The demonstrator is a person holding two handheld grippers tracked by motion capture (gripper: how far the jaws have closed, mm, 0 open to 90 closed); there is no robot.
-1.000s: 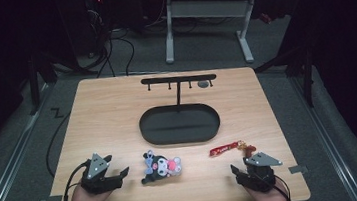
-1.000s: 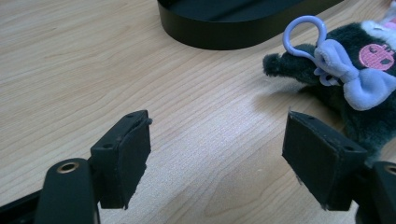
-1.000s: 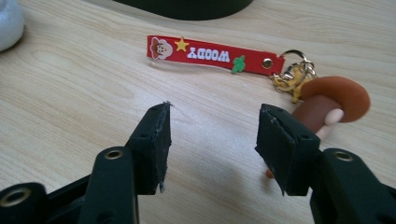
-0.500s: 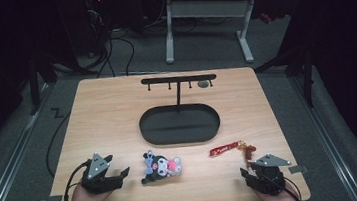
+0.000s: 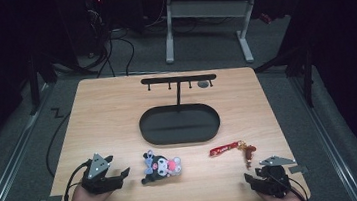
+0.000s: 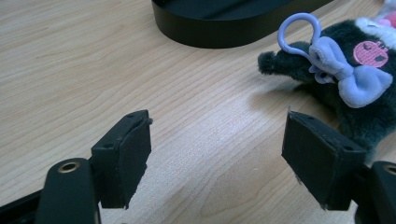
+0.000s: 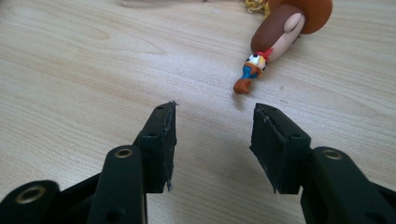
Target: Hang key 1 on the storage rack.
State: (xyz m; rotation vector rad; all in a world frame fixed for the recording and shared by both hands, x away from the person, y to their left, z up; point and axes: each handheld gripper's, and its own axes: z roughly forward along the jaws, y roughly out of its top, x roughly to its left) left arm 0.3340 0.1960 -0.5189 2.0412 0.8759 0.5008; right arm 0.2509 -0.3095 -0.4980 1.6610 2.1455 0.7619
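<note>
Dark room, light wood-grain table (image 5: 118, 117) with a black oval tray and hook stand (image 5: 177, 88); nothing hung yet, all pickup work left. Left claw (image 5: 123, 173) released, empty; fuzzy black plush keychain (image 6: 341, 70) with lilac bow and plastic loop lies just right of its jaws. Right claw (image 7: 212, 140) half-open, jaws just reopening, nothing between; glossy cowboy figure keychain (image 7: 275, 37) ahead, slightly right, apart.

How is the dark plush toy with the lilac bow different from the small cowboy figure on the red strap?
The dark plush toy with the lilac bow is soft, furry and bulkier; the small cowboy figure on the red strap is smooth, hard-looking and slimmer. The plush carries a lilac plastic loop; the figure hangs from a flat red strap. Both lie on the wooden table, held by neither gripper.
</note>
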